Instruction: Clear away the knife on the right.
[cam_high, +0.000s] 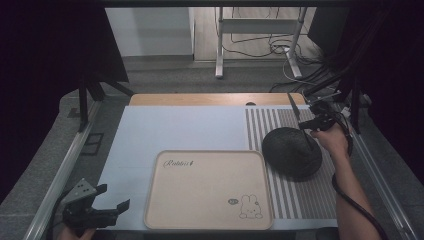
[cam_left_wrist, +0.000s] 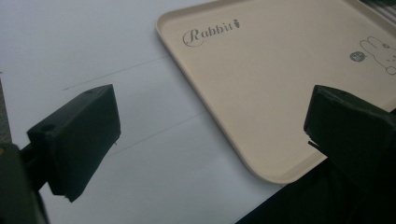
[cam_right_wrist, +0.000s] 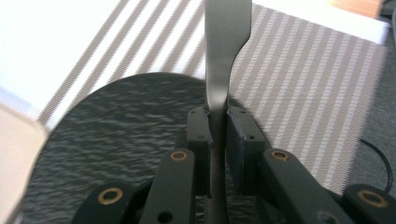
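My right gripper is shut on a flat grey metal utensil and holds it tilted over the right rim of a round black textured plate. In the right gripper view the jaws pinch the utensil's narrow stem, whose wide end points away from me above the plate. Which kind of utensil it is, I cannot tell. My left gripper is open and empty at the table's near left corner, just left of a beige rabbit tray. The left gripper view has its jaws wide apart over the tray's corner.
The plate sits on a grey-striped placemat at the right of a pale blue table cover. Metal rails run along both table sides. A desk frame and cables lie on the floor beyond.
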